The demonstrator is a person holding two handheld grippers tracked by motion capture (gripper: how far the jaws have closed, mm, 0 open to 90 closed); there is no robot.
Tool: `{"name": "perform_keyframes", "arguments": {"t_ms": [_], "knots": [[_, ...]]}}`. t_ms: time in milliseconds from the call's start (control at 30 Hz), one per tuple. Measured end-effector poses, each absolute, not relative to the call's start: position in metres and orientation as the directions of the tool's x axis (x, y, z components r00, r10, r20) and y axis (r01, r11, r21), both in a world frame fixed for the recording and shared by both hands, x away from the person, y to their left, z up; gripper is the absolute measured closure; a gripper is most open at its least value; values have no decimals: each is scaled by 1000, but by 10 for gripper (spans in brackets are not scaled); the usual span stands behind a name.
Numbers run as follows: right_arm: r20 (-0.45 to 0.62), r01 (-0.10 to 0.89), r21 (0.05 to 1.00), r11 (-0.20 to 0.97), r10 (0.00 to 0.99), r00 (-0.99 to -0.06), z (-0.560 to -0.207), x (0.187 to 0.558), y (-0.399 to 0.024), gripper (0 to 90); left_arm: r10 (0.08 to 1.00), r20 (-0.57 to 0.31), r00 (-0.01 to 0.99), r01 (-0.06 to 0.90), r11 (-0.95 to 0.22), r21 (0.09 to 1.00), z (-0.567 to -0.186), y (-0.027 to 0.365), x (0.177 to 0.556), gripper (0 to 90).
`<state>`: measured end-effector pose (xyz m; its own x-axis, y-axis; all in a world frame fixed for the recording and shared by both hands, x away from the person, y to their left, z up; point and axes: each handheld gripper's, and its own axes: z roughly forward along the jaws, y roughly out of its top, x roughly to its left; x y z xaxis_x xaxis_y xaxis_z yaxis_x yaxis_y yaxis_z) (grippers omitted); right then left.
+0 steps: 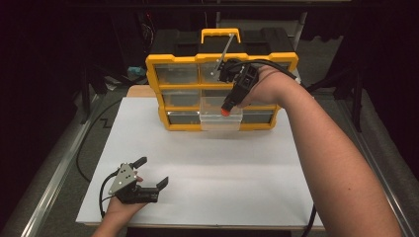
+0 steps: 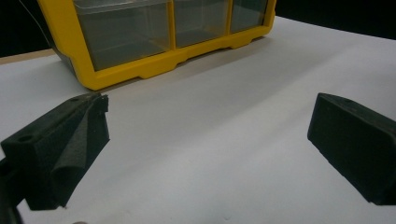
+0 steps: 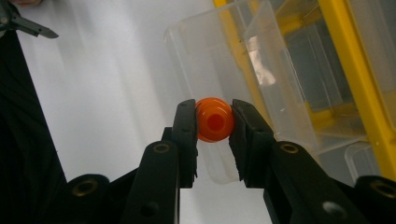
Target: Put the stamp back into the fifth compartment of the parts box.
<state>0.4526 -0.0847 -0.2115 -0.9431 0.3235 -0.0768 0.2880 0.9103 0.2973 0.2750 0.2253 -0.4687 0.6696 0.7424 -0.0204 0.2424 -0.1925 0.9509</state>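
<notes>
Orange ribbed bead [image 3: 214, 120], seemingly small, hard, light, slippery: my right gripper [image 3: 214, 135] is pinching its sides over the clear drawer [image 3: 280, 79].

place: lab bench | signs: black curtains, white board [image 1: 207, 163], metal frame rails [image 1: 47, 187]

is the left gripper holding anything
No, the left gripper has its fingers spread wide apart over the bare white board, with nothing between them.
</notes>
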Motion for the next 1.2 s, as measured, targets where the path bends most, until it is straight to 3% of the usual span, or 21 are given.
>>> {"name": "perform_keyframes", "arguments": {"t_ms": [833,1200], "knots": [[-94,330,293,897,370,-924,-213,483,-70,736,744,-33,667,244,-177,953,-468,227,274,2],[-71,341,258,904,369,-927,-240,487,-71,733,742,-31,669,246,-182,952,-468,227,274,2]]}}
